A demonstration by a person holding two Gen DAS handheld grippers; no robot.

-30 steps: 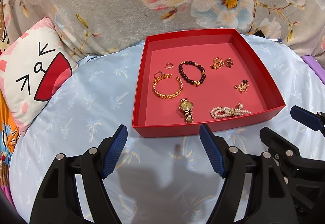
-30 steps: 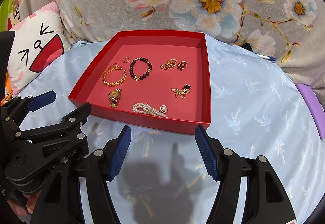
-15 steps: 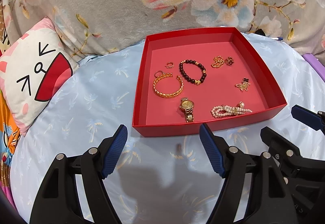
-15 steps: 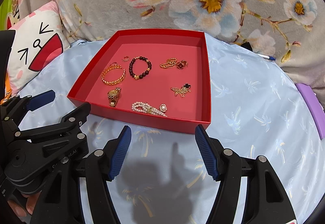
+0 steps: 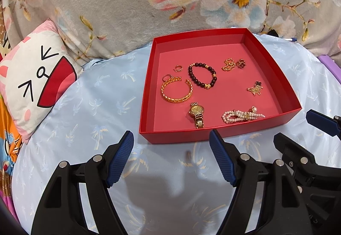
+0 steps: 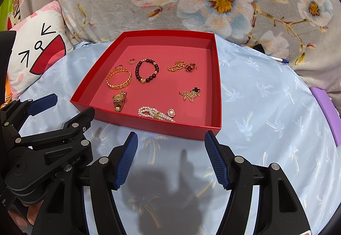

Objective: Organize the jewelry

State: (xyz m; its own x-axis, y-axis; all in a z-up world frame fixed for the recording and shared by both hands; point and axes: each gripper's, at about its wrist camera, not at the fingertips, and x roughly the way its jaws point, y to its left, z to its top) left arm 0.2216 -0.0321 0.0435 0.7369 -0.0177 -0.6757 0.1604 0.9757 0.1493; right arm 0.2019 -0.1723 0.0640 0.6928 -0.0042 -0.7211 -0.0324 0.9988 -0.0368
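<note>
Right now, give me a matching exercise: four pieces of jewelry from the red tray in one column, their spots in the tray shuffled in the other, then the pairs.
As seen from the left wrist view.

Column 1
1. gold watch
2. pearl bracelet
3. dark bead bracelet
4. gold chain bangle

Column 2
A. left side, beside the small rings
B. near edge, right part
C. middle, toward the far wall
D. near edge, centre

All lie in the red tray.

Pairs: 1-D, 2-B, 3-C, 4-A
</note>
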